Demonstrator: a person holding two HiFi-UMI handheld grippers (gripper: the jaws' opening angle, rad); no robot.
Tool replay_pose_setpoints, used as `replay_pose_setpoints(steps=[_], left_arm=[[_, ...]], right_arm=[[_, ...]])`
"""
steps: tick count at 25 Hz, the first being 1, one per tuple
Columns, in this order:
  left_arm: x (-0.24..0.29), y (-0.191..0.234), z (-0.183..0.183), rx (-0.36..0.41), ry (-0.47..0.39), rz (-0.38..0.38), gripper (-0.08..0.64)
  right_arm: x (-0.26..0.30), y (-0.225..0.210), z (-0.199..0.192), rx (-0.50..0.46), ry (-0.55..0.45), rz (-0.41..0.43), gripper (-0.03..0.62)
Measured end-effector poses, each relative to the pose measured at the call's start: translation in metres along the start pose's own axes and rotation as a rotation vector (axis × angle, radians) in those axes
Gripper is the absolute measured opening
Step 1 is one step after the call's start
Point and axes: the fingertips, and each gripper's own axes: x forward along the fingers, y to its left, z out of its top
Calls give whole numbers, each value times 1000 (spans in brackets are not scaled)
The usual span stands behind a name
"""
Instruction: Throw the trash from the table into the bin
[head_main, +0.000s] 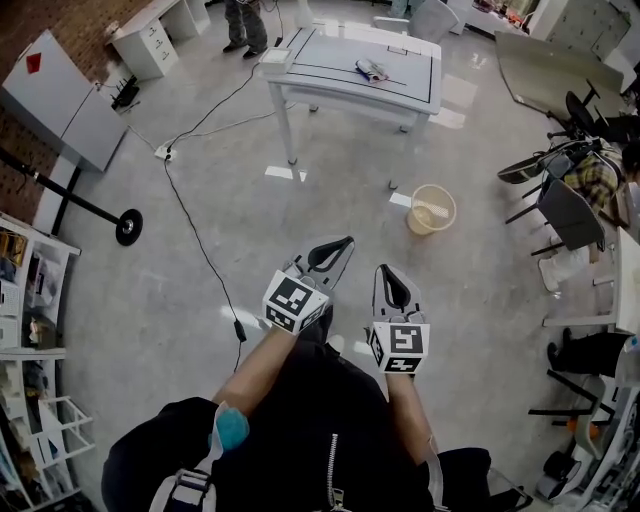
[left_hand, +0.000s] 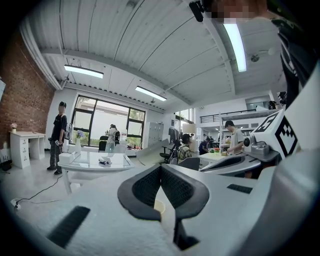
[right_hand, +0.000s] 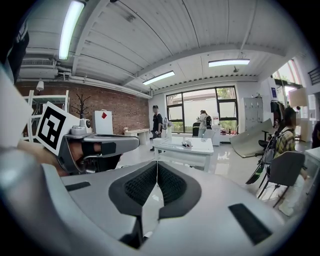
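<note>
Head view: our white surface (head_main: 330, 62) stands across an open workroom's polished floor (head_main: 180, 290). The trash (head_main: 371, 70) lies on it, with the bin (head_main: 432, 209) nearer us. Left gripper view: the left gripper (left_hand: 160, 167) has its fingers together and empty, the trash far ahead. Right gripper view: the right gripper (right_hand: 157, 164) is likewise closed, the trash well apart.

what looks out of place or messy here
Only small things: a crumpled bit of trash lies on the white table, not in the bin, which stands upright on the floor nearby. A black cable trails loose across the floor.
</note>
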Motion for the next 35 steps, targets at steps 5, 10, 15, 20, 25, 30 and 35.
replay_pose_setpoints(steps=[5,10,15,20,25,30,35], left_arm=[[22,18,-3,-11,3,-13,5],[52,52,0,-29,0,-14,5],[84,94,-4,-52,12,-17,5],[116,149,2,-69,6,-11,5],[139,204,6,-96,-5,-8,5],[155,239,10,-111,-20,-20,5],[162,266,12,-121,-22,-22,5]], right_arm=[[24,-11,1,4,15,-8,9],[62,-22,11,3,28,-3,11],[112,-38,21,-4,50,-3,9],[165,-52,34,2,75,-17,11],[215,-54,56,-16,86,-31,11],[253,-58,74,-32,84,-51,11],[281,-57,82,-37,98,-52,9]])
